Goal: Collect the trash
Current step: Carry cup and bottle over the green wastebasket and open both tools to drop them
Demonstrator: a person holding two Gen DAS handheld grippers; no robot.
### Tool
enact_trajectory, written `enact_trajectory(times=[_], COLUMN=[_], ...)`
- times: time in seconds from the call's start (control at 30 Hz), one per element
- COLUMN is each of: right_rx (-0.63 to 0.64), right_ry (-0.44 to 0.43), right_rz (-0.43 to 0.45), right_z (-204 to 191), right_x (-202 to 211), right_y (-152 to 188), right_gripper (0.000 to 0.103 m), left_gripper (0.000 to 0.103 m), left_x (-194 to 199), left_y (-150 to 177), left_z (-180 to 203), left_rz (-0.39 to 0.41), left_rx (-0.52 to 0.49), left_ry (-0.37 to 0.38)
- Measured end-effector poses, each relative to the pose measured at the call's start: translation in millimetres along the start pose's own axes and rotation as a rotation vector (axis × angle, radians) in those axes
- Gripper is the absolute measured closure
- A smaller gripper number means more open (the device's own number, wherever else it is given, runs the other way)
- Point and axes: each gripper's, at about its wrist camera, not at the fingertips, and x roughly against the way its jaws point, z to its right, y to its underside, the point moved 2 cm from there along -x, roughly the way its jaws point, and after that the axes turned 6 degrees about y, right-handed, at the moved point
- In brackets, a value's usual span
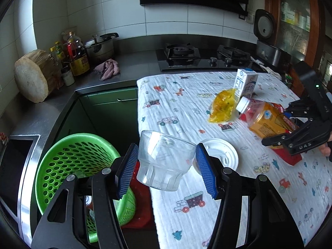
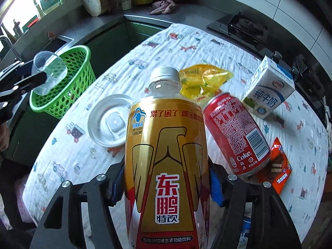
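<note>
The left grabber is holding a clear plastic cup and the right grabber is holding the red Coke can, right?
Not quite. The right gripper holds the gold energy drink bottle; the red Coke can lies on the cloth beside it, as the right wrist view shows. The left gripper does hold the clear plastic cup.

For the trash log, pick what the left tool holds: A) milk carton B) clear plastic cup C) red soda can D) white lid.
B: the clear plastic cup sits pinched between the left tool's blue pads, near the green basket.
</note>
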Motion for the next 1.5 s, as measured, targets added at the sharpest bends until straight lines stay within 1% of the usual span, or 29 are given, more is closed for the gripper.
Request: enact_trajectory(times=[0.13,0.27,0.37,0.47,0.57,0.63,0.77,0.8,0.83,0.87,1.0,1.13,1.2,1.33,1.5], right_rx=[0.001,0.024,0.039,0.041,0.047,0.057,0.069,0.075,0.081,0.086,0.094,0.093,0.091,0.074,0.041], right_ry=[-0.059,-0.108,-0.138,-0.160,-0.180,-0.187,-0.209,-0.209,-0.210,-0.214,-0.228,-0.245,-0.247,-0.262,-0.276], right_rz=[0.067,0.109,0.128,0.141,0.143,0.144,0.144,0.145,0.144,0.143,0.136,0.131,0.135,0.134,0.142], right_z=[-21,-48,-66,-83,-99,-111,-133,-139,-145,-150,-170,-193,-204,-227,-251], right_x=[19,25,27,22,16,12,1,-1,-4,-7,-19,-32,-38,-51,-65], right_y=[-17,-40,-54,-69,-82,-90,-105,-109,-112,-116,-129,-145,-152,-166,-182], right_gripper=[0.040,0.040,0.040,0.040,0.040,0.040,0.040,0.040,0.040,0.040,0.040,0.040,0.040,0.040,0.040], left_gripper=[0.046,0.046,0.046,0.046,0.045,0.042,0.041,0.039,0.033,0.032,0.031,0.027,0.027,0.023,0.022], left_x=[4,3,-4,-15,-22,-24,-23,-22,-19,-17,-5,8,14,25,34], left_y=[2,8,15,22,30,34,44,46,48,50,56,62,65,71,74], left_z=[-31,-66,-89,-106,-120,-126,-140,-142,-145,-148,-158,-166,-169,-173,-172], left_rz=[0.001,-0.019,-0.051,-0.092,-0.122,-0.131,-0.145,-0.145,-0.146,-0.143,-0.130,-0.113,-0.106,-0.094,-0.084], left_rx=[0.050,0.105,0.137,0.145,0.156,0.168,0.204,0.213,0.222,0.228,0.253,0.279,0.287,0.307,0.314], left_ry=[-0.060,-0.133,-0.176,-0.225,-0.249,-0.264,-0.279,-0.279,-0.286,-0.294,-0.301,-0.309,-0.312,-0.322,-0.334])
